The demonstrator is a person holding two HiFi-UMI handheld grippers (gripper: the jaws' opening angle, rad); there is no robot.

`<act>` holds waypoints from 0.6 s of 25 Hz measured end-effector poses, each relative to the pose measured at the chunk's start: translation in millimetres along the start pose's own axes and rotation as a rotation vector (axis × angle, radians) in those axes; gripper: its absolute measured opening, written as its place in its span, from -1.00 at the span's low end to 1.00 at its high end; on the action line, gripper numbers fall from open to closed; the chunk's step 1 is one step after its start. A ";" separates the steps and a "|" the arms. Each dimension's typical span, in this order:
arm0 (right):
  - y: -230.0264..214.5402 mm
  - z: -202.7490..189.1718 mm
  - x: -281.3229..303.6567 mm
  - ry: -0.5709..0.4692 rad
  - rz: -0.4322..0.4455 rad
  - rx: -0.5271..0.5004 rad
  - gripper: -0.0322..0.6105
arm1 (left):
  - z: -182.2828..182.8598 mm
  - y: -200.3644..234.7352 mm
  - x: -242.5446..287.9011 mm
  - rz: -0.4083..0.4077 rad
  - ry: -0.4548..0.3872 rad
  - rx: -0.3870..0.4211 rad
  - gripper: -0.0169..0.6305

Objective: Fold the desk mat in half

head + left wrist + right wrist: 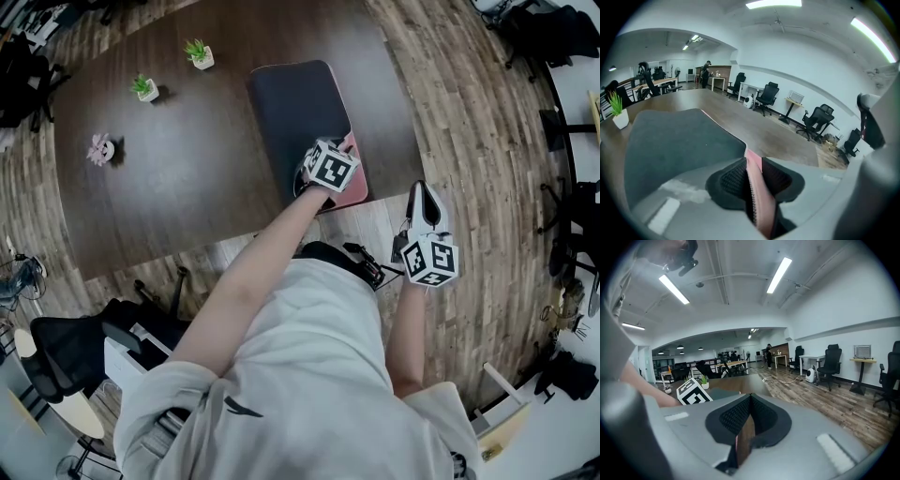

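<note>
Item under inspection: the desk mat [295, 112], dark grey on top. It lies on the right-hand part of the brown table [169, 197] as the head view shows it, with its long side running away from the person. The far end, with rounded corners, rests flat on the tabletop. At the near right corner the mat is turned up, and its pink underside [352, 186] shows there close to the table's front edge.

Left gripper [328, 171]: positioned at that raised corner, over the mat's near end. In the left gripper view its jaws [754, 161] are clamped on the mat's edge. The pink strip [758, 192] stands upright between the two dark pads, pressed on both sides. The grey top face [670, 145] spreads ahead of the jaws and to their left, lying against the table.

Right gripper [423, 190]: held off the table, over the wood floor [469, 122], to the right of the mat and well apart from it. It points toward the table's front corner. In the right gripper view its pads [761, 416] meet at the tips, and no part of the mat is between them; a thin brown sliver shows through the slit behind the tips. The left gripper's marker cube [693, 392] is visible to its left.

Other items on the table: two small potted plants [198, 53] [143, 87] and a small pink ornament [100, 148], all left of the mat and clear of it.
</note>
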State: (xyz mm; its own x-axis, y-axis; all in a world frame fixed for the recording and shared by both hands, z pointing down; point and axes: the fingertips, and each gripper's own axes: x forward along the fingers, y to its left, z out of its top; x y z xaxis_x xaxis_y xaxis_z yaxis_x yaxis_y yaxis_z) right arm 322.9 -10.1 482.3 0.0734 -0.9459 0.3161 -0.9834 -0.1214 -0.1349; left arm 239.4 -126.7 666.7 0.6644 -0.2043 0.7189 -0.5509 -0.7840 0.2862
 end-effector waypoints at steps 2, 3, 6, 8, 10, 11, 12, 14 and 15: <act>-0.8 0.0 -1.1 -0.001 -0.002 0.002 -0.89 | -1.7 -1.5 0.9 -0.006 0.008 -0.001 -0.61; -1.0 0.1 -1.2 -0.002 -0.003 0.003 -0.89 | -2.3 -1.6 1.1 -0.008 0.012 -0.002 -0.61; -1.8 0.0 -2.0 -0.004 -0.006 0.007 -0.89 | -0.7 -0.6 0.7 -0.004 0.019 -0.003 -0.61; -2.3 -0.7 -3.2 -0.004 -0.008 0.010 -0.89 | 0.2 -2.6 1.0 -0.011 0.033 -0.002 -0.60; -2.3 -1.5 -3.8 -0.005 -0.011 0.013 -0.89 | 2.0 -5.5 2.2 -0.019 0.047 0.018 -0.60; -2.3 -2.0 -4.1 -0.005 -0.012 0.014 -0.89 | 2.4 -7.8 3.4 -0.023 0.054 0.037 -0.60; -2.4 -2.5 -4.4 -0.006 -0.014 0.016 -0.89 | 1.6 -11.0 5.3 -0.030 0.067 0.059 -0.60; -3.7 -3.4 -5.3 -0.007 -0.019 0.018 -0.89 | -1.8 -16.4 10.1 -0.029 0.097 0.117 -0.61; -4.8 -3.6 -6.0 -0.007 -0.022 0.020 -0.89 | -3.6 -17.5 12.4 -0.019 0.111 0.155 -0.61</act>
State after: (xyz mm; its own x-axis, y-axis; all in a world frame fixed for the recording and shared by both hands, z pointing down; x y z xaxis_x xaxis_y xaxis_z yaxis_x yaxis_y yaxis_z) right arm 326.6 -2.7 484.5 0.0958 -0.9449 0.3130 -0.9780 -0.1478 -0.1470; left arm 255.5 -113.4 672.8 0.6095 -0.1289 0.7822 -0.4484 -0.8697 0.2061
